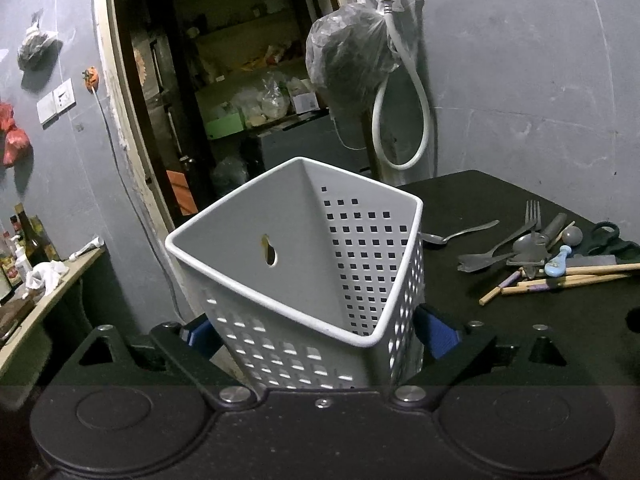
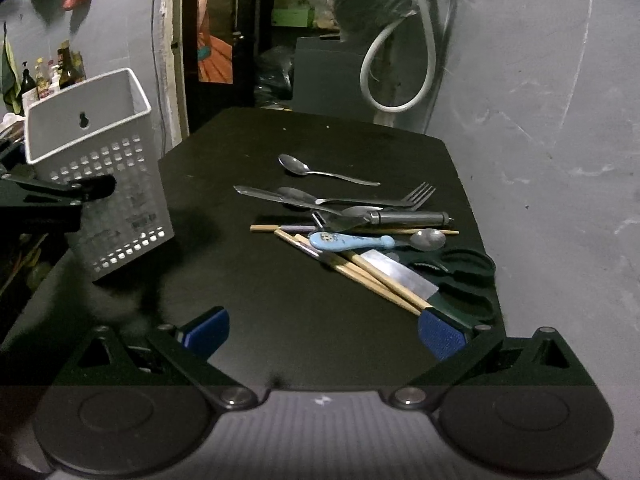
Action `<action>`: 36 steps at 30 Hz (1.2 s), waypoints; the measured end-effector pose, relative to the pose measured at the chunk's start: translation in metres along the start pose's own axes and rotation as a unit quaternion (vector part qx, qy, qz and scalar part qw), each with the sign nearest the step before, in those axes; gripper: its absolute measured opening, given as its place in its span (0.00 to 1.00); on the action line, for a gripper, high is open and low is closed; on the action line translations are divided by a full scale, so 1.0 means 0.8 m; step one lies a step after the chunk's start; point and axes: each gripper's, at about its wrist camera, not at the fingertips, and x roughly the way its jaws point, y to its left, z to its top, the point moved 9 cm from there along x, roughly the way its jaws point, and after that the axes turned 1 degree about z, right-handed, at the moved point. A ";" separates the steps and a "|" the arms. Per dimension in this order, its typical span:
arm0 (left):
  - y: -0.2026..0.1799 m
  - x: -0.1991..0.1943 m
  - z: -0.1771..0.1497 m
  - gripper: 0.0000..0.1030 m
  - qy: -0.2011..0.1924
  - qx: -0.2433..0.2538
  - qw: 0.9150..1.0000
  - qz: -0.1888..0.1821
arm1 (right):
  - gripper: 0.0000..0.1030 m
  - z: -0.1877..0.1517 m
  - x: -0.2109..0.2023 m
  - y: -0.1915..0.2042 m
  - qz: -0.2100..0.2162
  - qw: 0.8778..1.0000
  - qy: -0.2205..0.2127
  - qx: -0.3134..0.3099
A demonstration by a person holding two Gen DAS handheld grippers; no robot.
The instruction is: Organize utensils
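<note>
Left gripper (image 1: 316, 334) clamps the white basket (image 1: 296, 264) at frame centre, tilted; right gripper (image 2: 322, 334) stands released above the black table (image 2: 280, 312); utensils (image 2: 360, 232) lie at centre right.

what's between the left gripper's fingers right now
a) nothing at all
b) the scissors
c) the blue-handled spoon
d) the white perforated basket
d: in the left wrist view the white perforated basket sits tilted between the blue pads of the left gripper, while the blue-handled spoon and scissors lie in the pile on the black table.
</note>
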 end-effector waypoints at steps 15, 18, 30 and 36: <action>-0.003 0.000 0.001 0.89 0.009 0.035 0.998 -0.044 | 0.99 0.057 0.087 0.032 -0.058 0.987 -0.084 -0.128; 0.002 0.001 -0.001 0.89 0.008 0.035 0.998 -0.055 | 0.94 0.071 0.107 0.051 -0.062 0.979 -0.098 -0.167; 0.007 0.005 -0.002 0.88 0.001 0.046 0.996 -0.078 | 0.61 0.087 0.158 0.109 -0.052 0.959 -0.105 -0.257; 0.007 0.007 -0.001 0.88 -0.003 0.046 0.996 -0.079 | 0.36 0.088 0.176 0.122 -0.050 0.950 -0.106 -0.290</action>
